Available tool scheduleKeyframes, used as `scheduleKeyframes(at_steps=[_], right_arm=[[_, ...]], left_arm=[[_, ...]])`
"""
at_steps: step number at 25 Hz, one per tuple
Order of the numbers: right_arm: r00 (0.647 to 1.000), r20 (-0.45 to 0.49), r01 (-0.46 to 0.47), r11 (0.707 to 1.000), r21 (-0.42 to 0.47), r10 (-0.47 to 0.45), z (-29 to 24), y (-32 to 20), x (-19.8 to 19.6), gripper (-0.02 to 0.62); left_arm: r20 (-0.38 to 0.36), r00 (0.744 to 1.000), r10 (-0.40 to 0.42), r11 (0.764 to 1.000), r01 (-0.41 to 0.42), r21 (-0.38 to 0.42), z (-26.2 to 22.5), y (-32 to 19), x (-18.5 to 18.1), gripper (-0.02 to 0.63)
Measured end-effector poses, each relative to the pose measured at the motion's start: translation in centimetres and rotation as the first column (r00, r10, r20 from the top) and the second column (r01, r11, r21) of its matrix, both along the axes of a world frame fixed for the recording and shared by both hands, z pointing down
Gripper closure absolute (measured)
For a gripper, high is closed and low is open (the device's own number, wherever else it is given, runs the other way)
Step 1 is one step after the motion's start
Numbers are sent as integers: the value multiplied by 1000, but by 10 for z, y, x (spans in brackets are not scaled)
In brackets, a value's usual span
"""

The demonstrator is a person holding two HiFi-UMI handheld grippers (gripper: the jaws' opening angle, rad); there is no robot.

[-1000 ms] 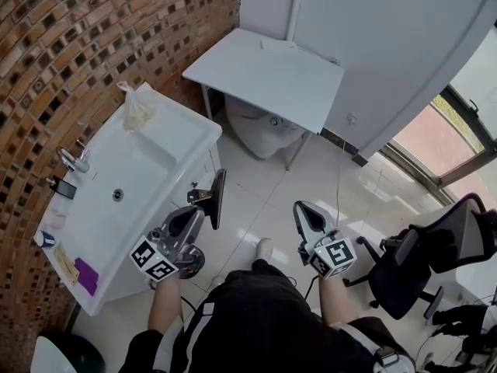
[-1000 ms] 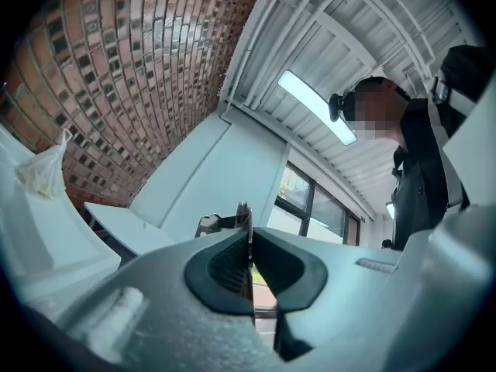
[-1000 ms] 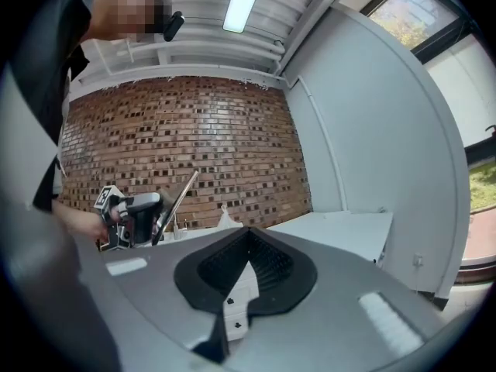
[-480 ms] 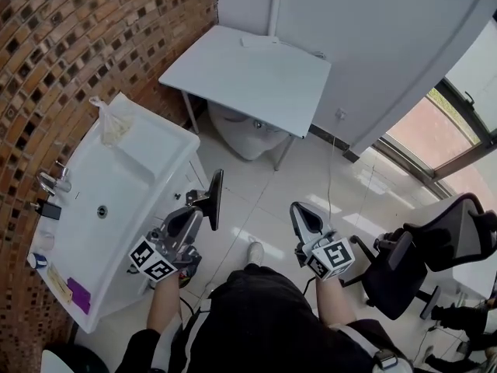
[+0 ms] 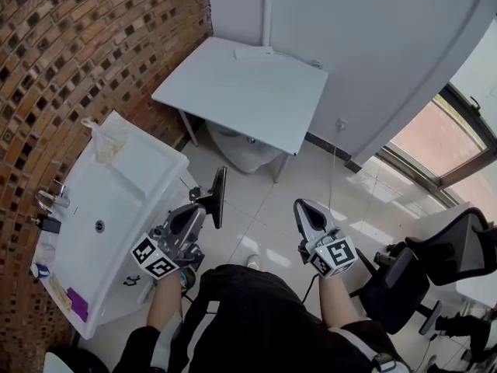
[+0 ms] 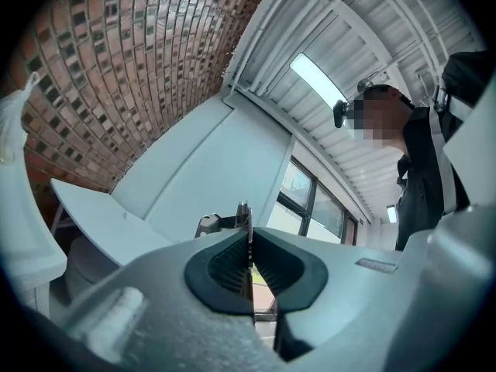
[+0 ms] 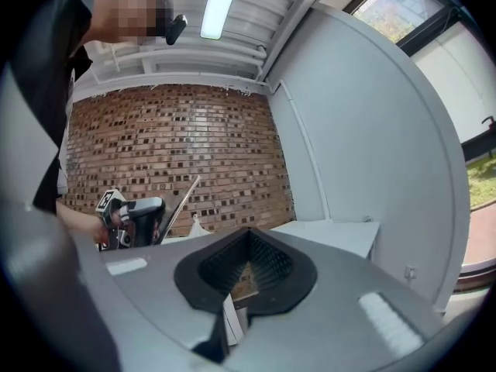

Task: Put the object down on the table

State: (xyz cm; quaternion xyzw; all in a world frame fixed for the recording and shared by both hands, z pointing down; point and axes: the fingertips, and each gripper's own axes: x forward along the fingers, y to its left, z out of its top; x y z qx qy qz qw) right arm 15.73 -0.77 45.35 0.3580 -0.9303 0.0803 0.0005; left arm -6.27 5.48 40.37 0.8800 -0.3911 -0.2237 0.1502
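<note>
Black and thin, the flat board (image 5: pixel 218 195) is pinched tight in the left gripper (image 5: pixel 204 206), up in the air, likely for carrying to the white surface (image 5: pixel 233 92) ahead. The right gripper (image 5: pixel 304 212) is closed and empty.

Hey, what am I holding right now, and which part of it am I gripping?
The left gripper pinches a thin dark flat panel by one edge, its jaws closed on it. The right gripper holds nothing.

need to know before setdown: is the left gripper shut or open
Shut: the left gripper is clamped on a thin dark panel, seen edge-on in its own view.
</note>
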Motion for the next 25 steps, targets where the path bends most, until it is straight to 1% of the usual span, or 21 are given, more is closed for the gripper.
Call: scheduleKeyframes(at_steps=[4, 8, 13, 18, 22, 24, 25], right_arm=[[998, 35, -51, 998, -41, 52, 8, -6, 14, 589], [996, 35, -77, 995, -67, 80, 17, -17, 17, 589], [988, 30, -151, 988, -36, 152, 5, -52, 20, 589], [975, 16, -221, 975, -23, 221, -4, -91, 33, 589], [969, 14, -248, 969, -15, 248, -7, -130, 25, 589], [969, 11, -247, 969, -4, 247, -8, -150, 16, 589], [970, 4, -244, 970, 4, 244, -8, -160, 11, 589]], left_arm=[[22, 999, 42, 999, -41, -23, 7, -14, 13, 603], [22, 996, 85, 996, -84, -28, 11, -39, 14, 603], [-16, 991, 136, 991, -136, -5, 12, -86, 8, 603], [-46, 980, 191, 981, -190, 34, 1, -146, 12, 603], [-65, 974, 215, 976, -213, 45, 3, -188, 3, 603], [-49, 973, 225, 974, -223, 38, 7, -206, 2, 603], [-22, 971, 238, 971, -237, 38, 8, -214, 5, 603]])
